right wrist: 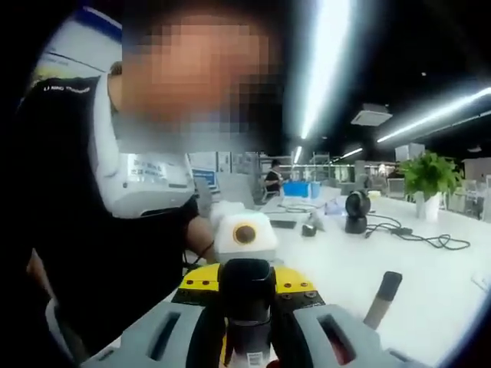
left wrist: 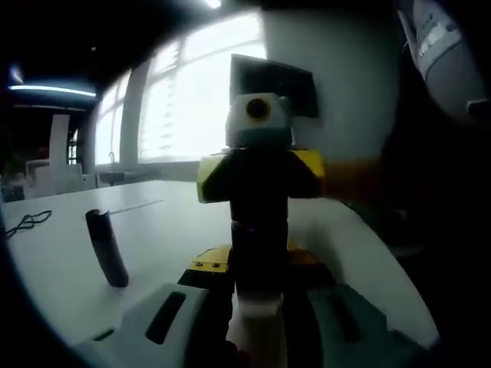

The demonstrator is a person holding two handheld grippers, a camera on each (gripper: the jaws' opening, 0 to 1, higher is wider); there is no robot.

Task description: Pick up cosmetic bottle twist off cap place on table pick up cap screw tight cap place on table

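Both grippers, left (left wrist: 257, 337) and right (right wrist: 247, 349), clench one bottle (left wrist: 259, 322) end-on between them; its cap (right wrist: 246, 295) sits in the right fingers (right wrist: 337, 337).

Windows (left wrist: 192, 100) blazing white behind, near things showing as dim silhouettes, ceiling strip lights (right wrist: 326, 61) glaring and smearing (edges bending fisheye-fashion), foreground blurring softly.

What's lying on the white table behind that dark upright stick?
In the left gripper view, behind the dark stick on the white table lie a thin rod and a dark cable. The spot under it is hidden.
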